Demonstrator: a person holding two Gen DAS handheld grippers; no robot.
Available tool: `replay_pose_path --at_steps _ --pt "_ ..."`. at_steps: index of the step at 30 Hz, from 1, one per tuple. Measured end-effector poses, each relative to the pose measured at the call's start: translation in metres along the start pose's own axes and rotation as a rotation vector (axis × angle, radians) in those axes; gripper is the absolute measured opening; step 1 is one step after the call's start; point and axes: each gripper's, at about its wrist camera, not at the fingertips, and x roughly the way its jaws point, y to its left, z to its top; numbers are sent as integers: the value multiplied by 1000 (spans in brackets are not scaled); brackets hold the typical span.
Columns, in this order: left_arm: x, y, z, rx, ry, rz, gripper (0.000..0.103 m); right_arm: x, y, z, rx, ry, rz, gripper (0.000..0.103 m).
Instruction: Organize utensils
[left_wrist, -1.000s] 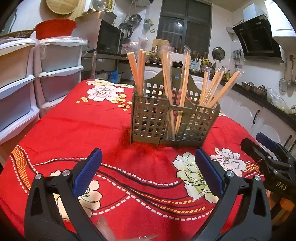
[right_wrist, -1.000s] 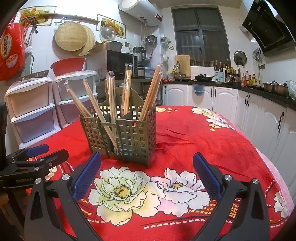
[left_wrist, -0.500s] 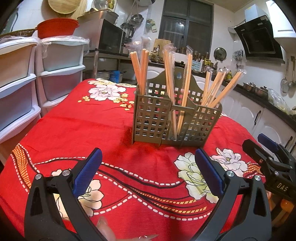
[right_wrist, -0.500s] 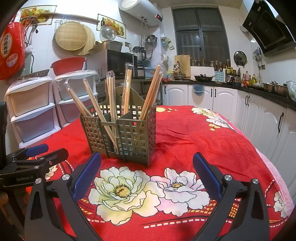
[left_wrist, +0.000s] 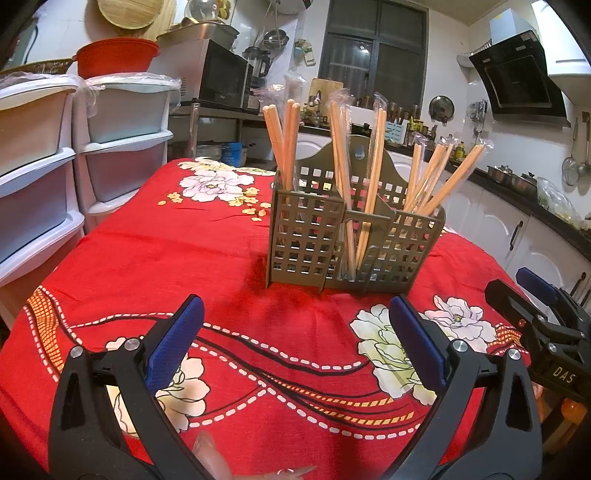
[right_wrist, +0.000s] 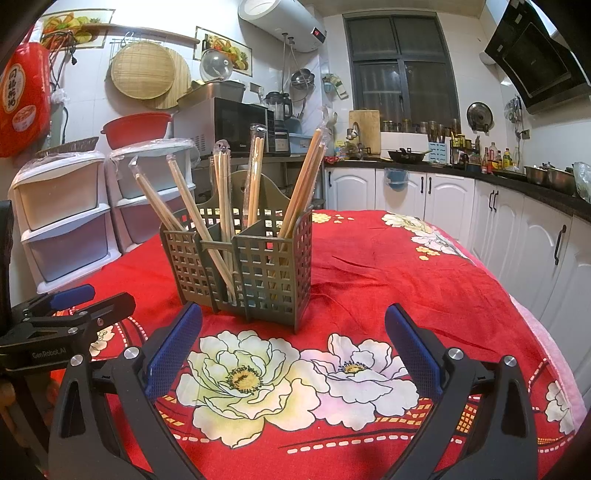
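Jaws on both tools stand wide apart with nothing between them: the left gripper (left_wrist: 295, 334) and the right gripper (right_wrist: 293, 339) each hover low over the red floral tablecloth (left_wrist: 155, 254), blue pads facing bare cloth. Just ahead of both, well short of touching, stands the olive lattice utensil caddy (left_wrist: 351, 243), upright near the middle of the table, with wrapped wooden chopsticks (left_wrist: 284, 144) sorted into its compartments; some stand nearly straight, others lean outward toward the caddy's far end. No loose utensil shows on the cloth, so the sorting looks largely done, and the step in hand is probably a last tidy or check. To do that well, I would approach one leaning pair from above, close gently on the sticks below their tops, and keep the other tool near the caddy wall so it does not tip.
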Motion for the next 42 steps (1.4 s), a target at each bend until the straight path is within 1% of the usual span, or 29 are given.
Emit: replay_pose_path --at_steps 33,38,40,42 --pt "-1 1 0 1 -3 3 92 0 -1 -1 0 2 2 97" --pt "1 2 2 1 12 -8 92 -1 -3 -4 2 3 -2 97" --pt "3 -1 2 4 18 11 92 -1 -6 -6 6 7 -8 96" --pt "4 -3 2 9 23 14 92 0 -8 -6 12 15 -13 96"
